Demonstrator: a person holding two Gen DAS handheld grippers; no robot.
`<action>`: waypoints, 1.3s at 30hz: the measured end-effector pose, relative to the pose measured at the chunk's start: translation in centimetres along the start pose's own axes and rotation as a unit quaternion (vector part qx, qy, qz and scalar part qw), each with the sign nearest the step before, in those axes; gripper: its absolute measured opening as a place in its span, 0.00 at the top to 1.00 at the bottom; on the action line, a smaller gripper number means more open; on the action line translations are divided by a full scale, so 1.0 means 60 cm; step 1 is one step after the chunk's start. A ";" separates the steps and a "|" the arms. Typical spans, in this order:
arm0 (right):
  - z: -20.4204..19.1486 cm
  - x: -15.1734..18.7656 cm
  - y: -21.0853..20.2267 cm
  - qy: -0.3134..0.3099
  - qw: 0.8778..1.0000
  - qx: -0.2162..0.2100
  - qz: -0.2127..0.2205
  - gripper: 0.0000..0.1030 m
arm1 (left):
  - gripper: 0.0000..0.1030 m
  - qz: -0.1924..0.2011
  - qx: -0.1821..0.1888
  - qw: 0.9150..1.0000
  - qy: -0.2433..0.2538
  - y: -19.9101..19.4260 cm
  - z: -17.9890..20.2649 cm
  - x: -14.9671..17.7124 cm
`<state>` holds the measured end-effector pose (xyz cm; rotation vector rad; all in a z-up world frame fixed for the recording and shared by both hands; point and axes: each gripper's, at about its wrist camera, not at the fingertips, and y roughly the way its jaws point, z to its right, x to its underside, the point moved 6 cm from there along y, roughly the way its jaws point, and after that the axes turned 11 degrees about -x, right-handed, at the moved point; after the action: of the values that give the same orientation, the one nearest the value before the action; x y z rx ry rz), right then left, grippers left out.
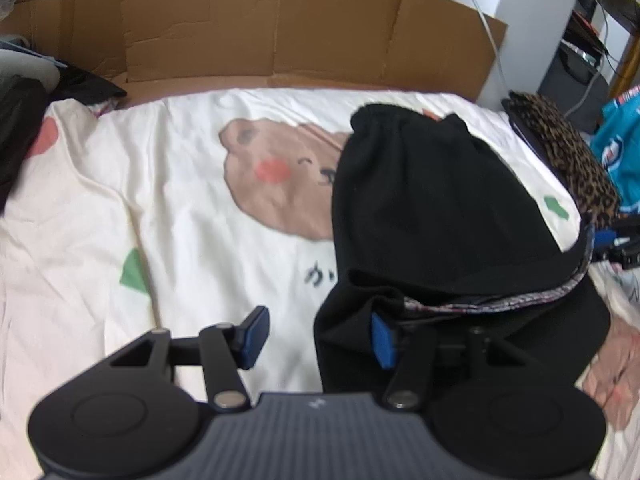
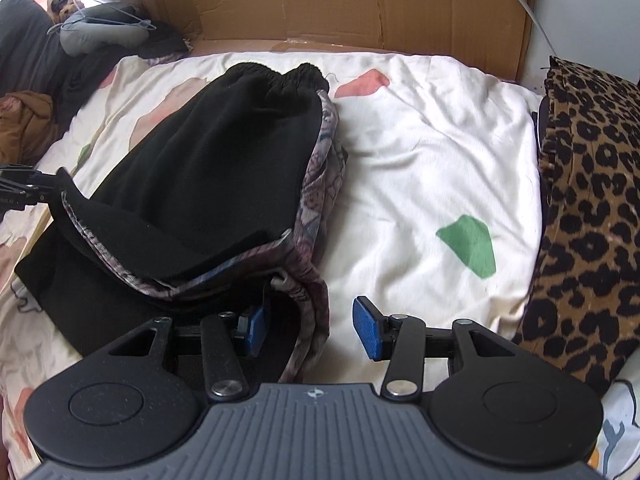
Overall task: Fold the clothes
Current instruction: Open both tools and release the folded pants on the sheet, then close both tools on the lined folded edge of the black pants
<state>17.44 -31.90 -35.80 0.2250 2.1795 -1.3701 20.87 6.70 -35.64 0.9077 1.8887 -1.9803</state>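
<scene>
A black garment (image 1: 432, 208) (image 2: 208, 160) with a patterned lining (image 2: 316, 184) lies folded on a cream bear-print duvet (image 1: 180, 200) (image 2: 420, 140). My left gripper (image 1: 319, 338) is at its near left corner. Its right pad (image 1: 384, 340) is tucked into the fold, while the left pad (image 1: 254, 336) hangs over bare duvet; the jaws stand apart. My right gripper (image 2: 312, 330) straddles the near right edge. One pad (image 2: 254, 330) sits against the black cloth and the other pad (image 2: 370, 330) over the duvet, without pressing. Each gripper shows at the rim of the other's view.
A leopard-print cloth (image 1: 576, 160) (image 2: 592, 180) lies along the right side of the bed. Flattened cardboard (image 1: 260, 28) (image 2: 360, 0) stands behind it. Dark clothes and a grey pillow (image 2: 100, 36) are heaped at the far left. Bare duvet lies left and right of the garment.
</scene>
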 end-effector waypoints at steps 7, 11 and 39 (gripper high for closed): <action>0.023 -0.027 0.003 0.017 1.000 0.015 0.015 0.49 | 0.45 0.017 -0.005 1.000 -0.016 -0.008 -0.016 -0.034; 0.035 -0.032 -0.003 0.025 0.999 0.018 0.022 0.49 | 0.45 0.003 0.002 1.000 0.007 -0.026 -0.021 -0.051; 0.021 -0.018 0.017 0.032 0.999 -0.029 0.000 0.94 | 0.71 -0.051 0.056 0.997 -0.008 0.033 0.019 -0.005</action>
<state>19.23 -32.37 -36.43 0.2506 2.2677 -1.3135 21.98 5.26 -37.12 0.8362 1.8659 -2.1661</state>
